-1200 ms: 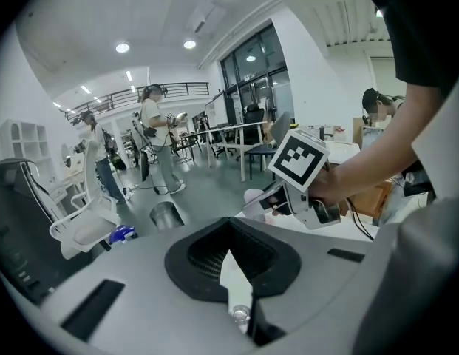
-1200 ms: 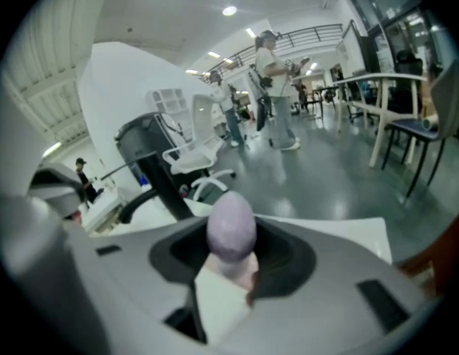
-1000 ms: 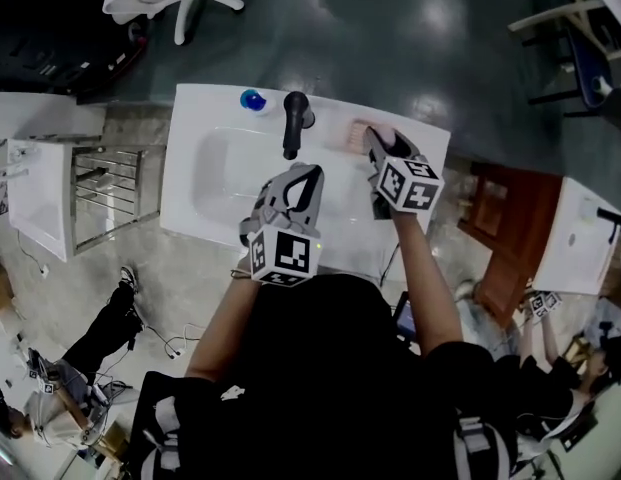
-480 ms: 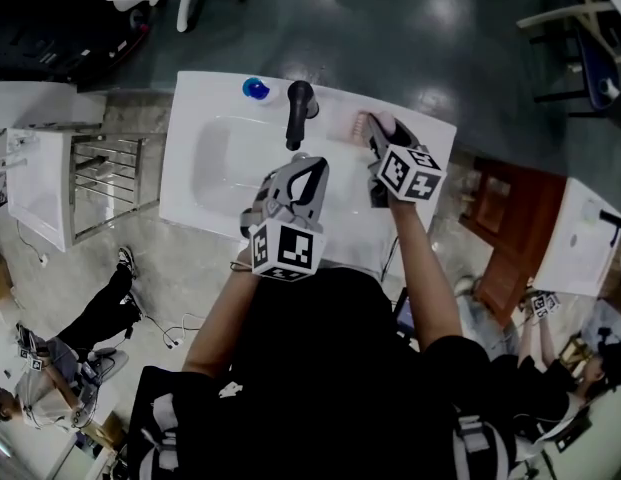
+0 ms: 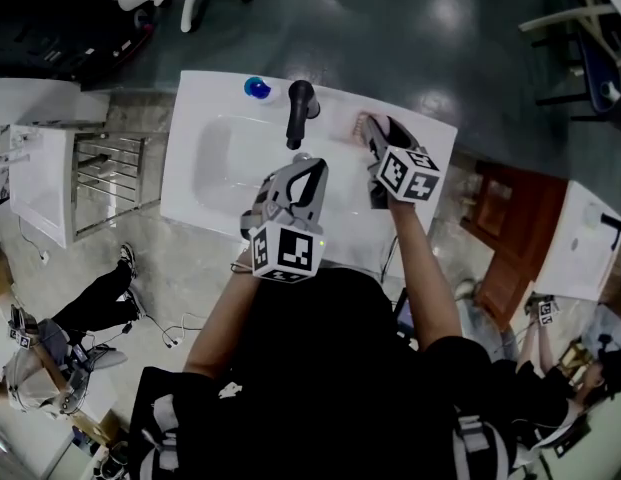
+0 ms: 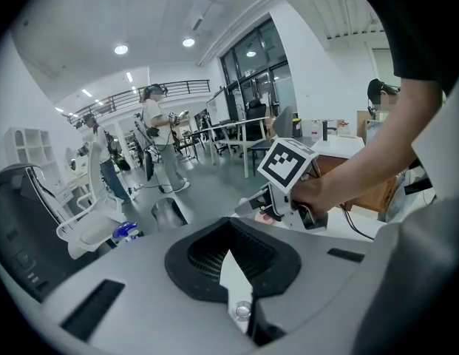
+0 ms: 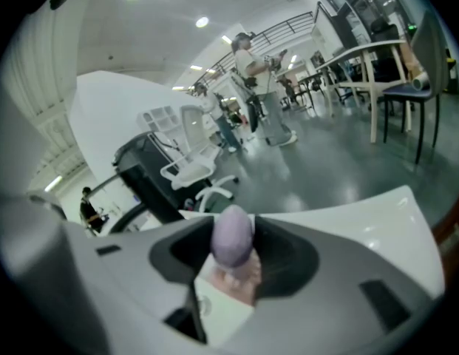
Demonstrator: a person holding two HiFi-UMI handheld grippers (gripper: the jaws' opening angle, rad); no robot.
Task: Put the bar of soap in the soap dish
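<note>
Hardly any shift vs a second ago: both grippers sit where they were over the sink (image 5: 218,163). Right gripper (image 5: 370,128) is clamped on the bar of soap (image 7: 233,239), lavender, upright at its jaw tips. Pink soap dish (image 7: 244,287) lies right under those tips; can't tell whether the soap touches it. Black faucet (image 5: 298,113) is just left of the right gripper. Left gripper (image 5: 311,166) has its jaws together with nothing in them, left of the right one and nearer the person.
</note>
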